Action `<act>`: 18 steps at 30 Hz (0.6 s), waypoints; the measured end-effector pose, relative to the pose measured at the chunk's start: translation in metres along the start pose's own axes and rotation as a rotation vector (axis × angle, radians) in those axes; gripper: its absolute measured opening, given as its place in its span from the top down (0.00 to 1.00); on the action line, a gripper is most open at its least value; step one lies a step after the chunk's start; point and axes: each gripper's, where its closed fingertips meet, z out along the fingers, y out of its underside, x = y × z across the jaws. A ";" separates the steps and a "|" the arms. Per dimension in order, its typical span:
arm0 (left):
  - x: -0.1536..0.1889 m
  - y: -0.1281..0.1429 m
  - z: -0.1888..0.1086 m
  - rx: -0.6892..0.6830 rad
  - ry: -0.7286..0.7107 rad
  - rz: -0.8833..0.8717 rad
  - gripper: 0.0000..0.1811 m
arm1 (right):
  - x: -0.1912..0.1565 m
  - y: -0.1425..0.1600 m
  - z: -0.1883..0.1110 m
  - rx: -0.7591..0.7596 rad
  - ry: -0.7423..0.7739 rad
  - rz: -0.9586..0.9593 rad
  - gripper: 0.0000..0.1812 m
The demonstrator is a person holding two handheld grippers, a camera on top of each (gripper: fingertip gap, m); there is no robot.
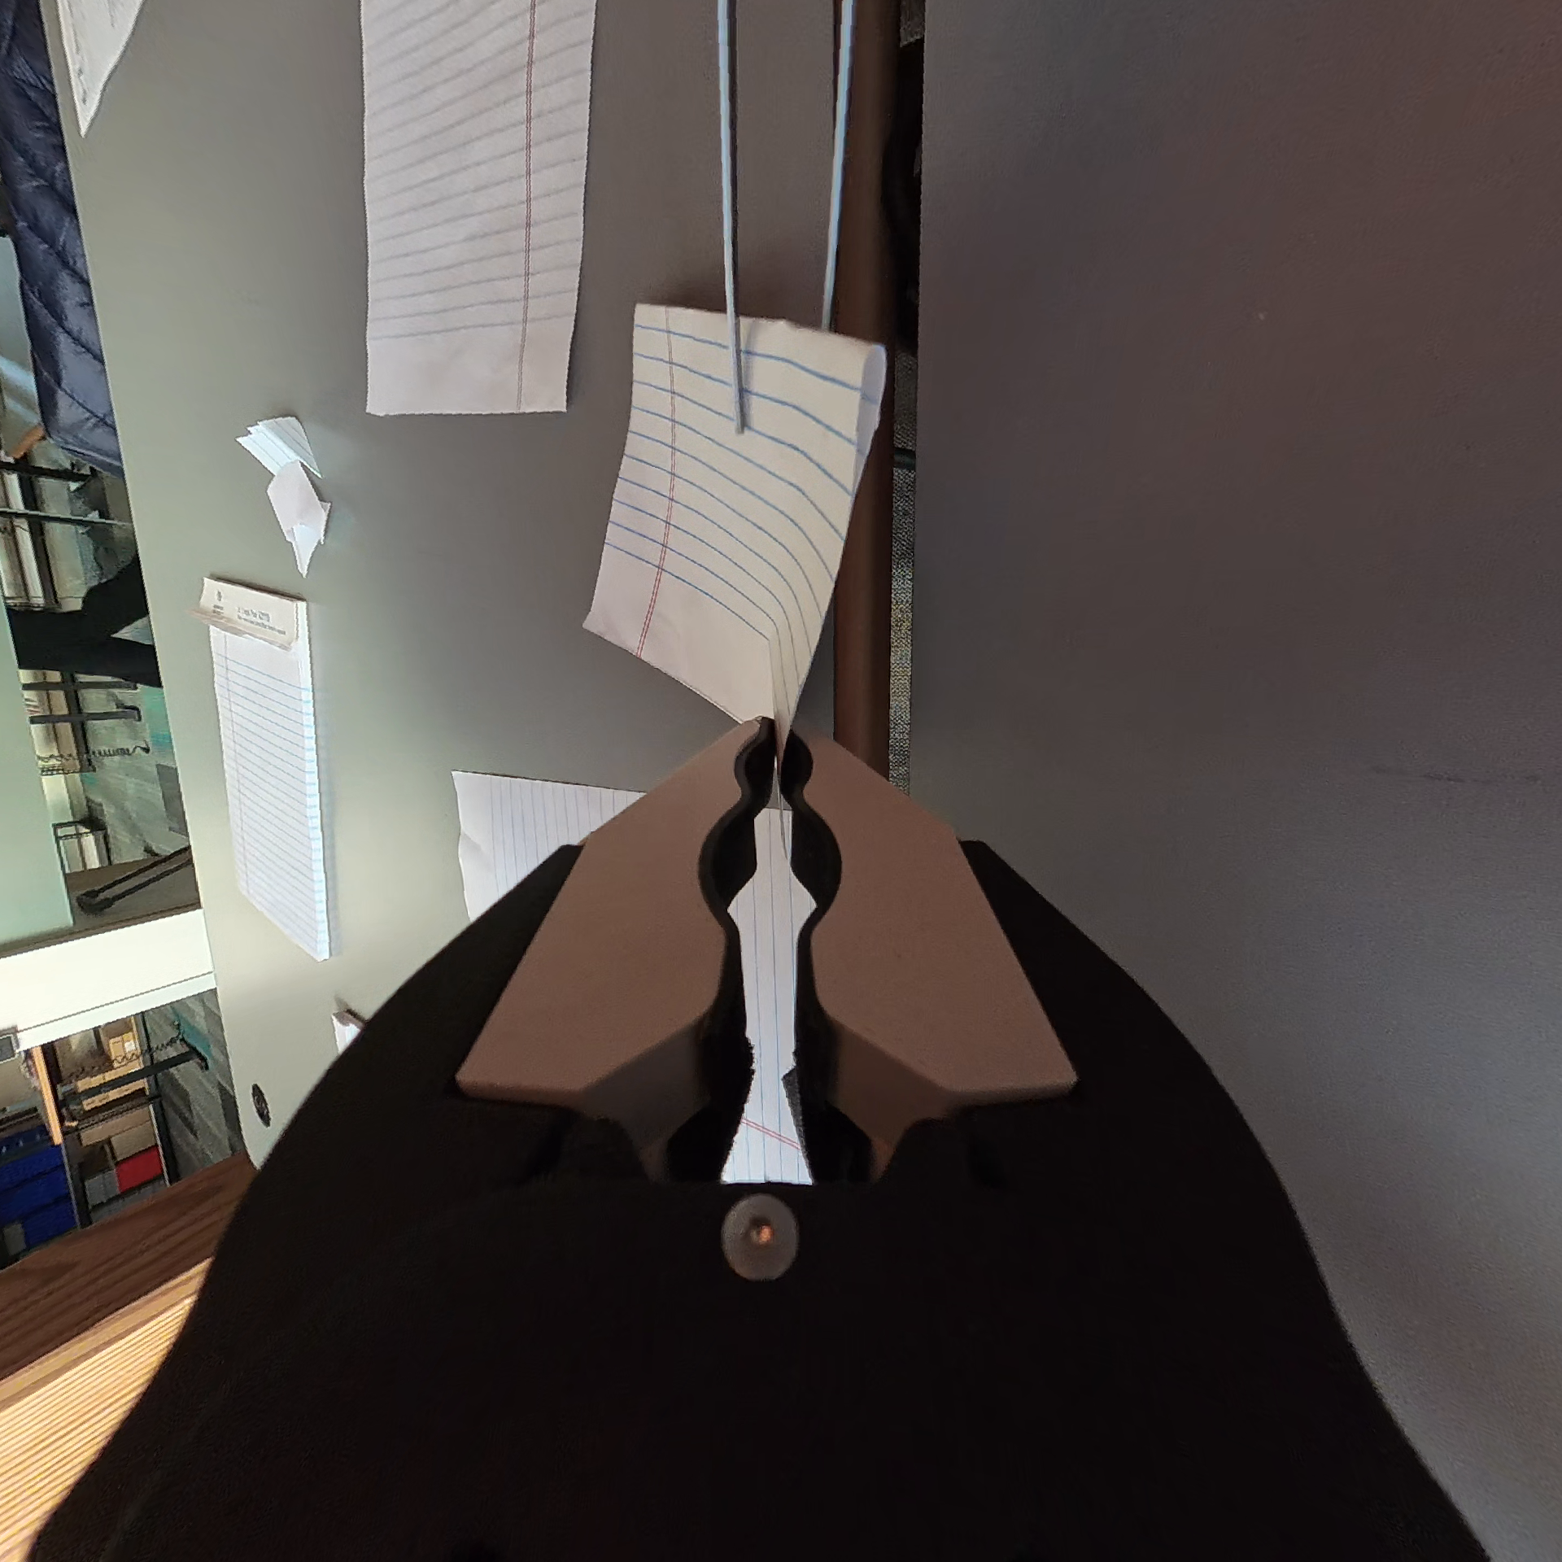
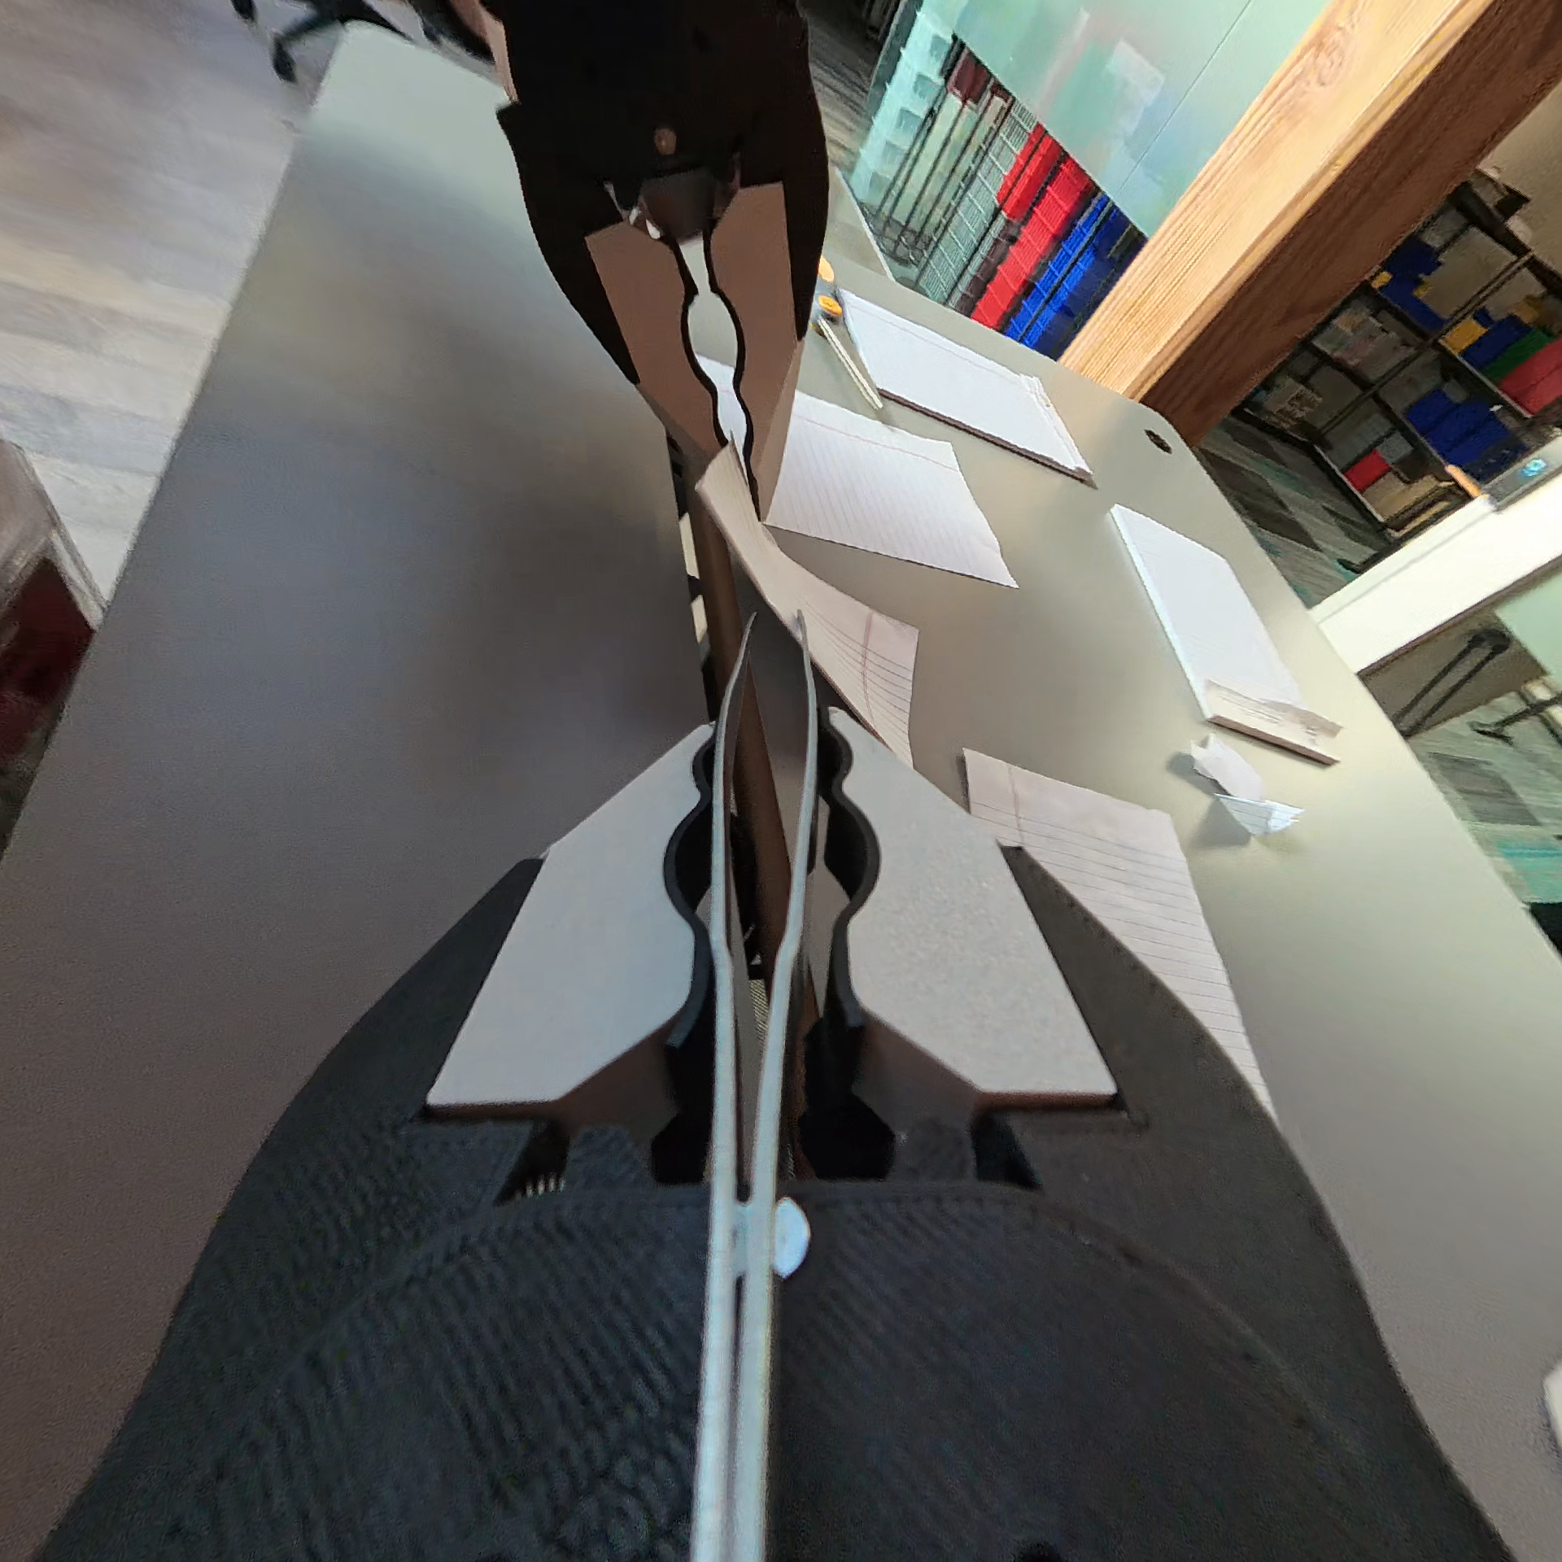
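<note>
My left gripper is shut on the lower corner of a lined paper sheet and holds it up off the grey table. It also shows in the right wrist view, pinching the same sheet. My right gripper is shut on thin scissors, whose two blades stand apart and reach forward past my fingertips. In the left wrist view the scissors' blades come in from the top, and one tip lies over the sheet's upper edge.
On the table lie a lined notepad, loose lined sheets and crumpled paper scraps. A dark gap with a brown post splits the table. A wooden beam and shelves with coloured bins stand beyond. My hands' fingertips stand some 15 centimeters from each other.
</note>
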 end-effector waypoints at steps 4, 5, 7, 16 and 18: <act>0.001 0.000 -0.004 -0.031 0.015 -0.017 1.00 | -0.001 0.012 0.010 -0.098 0.043 -0.092 0.93; 0.001 0.001 -0.006 -0.038 0.015 -0.018 1.00 | -0.003 0.011 0.011 -0.082 0.029 -0.062 0.94; 0.000 0.000 -0.011 -0.020 0.006 -0.023 1.00 | -0.003 0.010 0.010 -0.044 0.013 -0.024 0.94; -0.015 0.003 -0.022 0.249 0.084 -0.285 0.76 | 0.016 -0.001 -0.013 0.174 -0.008 0.153 0.95; -0.026 -0.002 -0.017 0.288 0.057 -0.309 0.76 | 0.018 0.002 -0.010 0.185 -0.031 0.173 0.95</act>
